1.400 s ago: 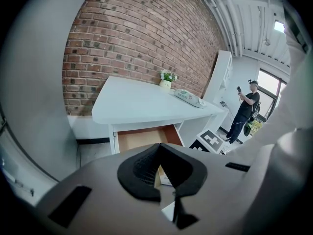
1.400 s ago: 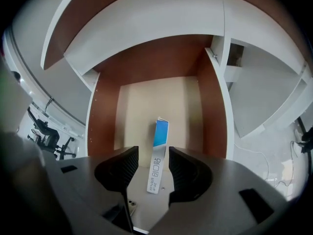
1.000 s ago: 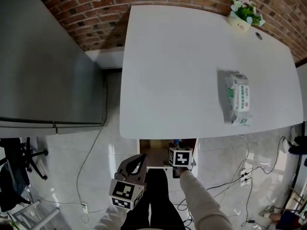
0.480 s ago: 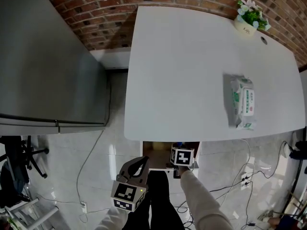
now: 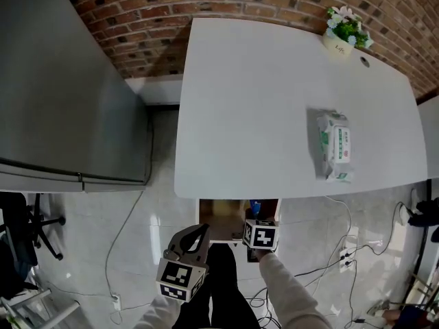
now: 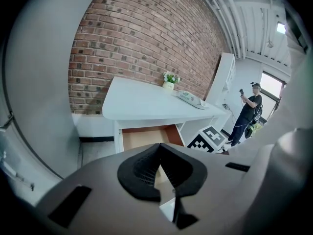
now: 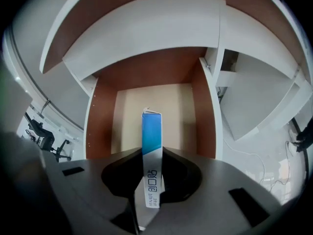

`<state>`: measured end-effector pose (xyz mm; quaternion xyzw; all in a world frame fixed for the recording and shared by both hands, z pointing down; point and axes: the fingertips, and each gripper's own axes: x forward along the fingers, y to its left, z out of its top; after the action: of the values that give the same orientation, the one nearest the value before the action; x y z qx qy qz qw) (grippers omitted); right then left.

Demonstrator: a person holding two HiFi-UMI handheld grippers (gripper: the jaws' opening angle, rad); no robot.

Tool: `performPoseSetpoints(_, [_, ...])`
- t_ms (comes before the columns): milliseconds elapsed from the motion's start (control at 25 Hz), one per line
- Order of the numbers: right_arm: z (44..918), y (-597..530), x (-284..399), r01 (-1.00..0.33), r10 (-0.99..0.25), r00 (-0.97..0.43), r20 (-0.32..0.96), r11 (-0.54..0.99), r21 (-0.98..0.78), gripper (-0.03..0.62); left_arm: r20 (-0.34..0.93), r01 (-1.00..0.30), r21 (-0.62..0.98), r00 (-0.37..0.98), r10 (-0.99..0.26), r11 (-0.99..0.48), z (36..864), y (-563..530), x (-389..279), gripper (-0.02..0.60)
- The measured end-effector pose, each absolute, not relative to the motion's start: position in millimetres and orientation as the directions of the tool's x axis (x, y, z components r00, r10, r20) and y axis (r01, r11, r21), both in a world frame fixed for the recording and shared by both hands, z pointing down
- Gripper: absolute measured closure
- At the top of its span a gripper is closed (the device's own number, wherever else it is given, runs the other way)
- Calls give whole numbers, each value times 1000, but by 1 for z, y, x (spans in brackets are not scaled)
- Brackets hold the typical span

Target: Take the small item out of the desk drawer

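Pinching the small box (image 7: 151,131) over the open drawer (image 7: 127,116)
Under white tabletop (image 5: 260,94), drawer pulled out; blue-and-white box upright between fingers of right gripper (image 7: 151,153), just closing on it; left gripper (image 6: 159,153) fingers together, empty. Lift straight up, squeeze steady, clear of drawer sides.

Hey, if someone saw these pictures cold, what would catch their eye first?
The slim blue-and-white box, pinched between the right gripper's fingers, which have just closed on it, over the open drawer. Then the big white desk against the brick wall, with a wipes pack and a small potted plant on its right half.
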<state>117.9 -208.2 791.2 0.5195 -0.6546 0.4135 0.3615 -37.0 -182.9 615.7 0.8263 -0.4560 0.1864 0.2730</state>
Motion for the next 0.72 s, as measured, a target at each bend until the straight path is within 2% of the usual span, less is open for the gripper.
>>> performPoseSetpoints(320, [735,-198,108,-965,-485,-256,836,78,-250,498,528,-841,269,537,-658,-470,601,-177,-38,565])
performPoseSetpoints(720, [655,-183,99,-954,-609,-285,741,108,-278,498,489,-836,259,545,-681,-483,579,-169,-45,565])
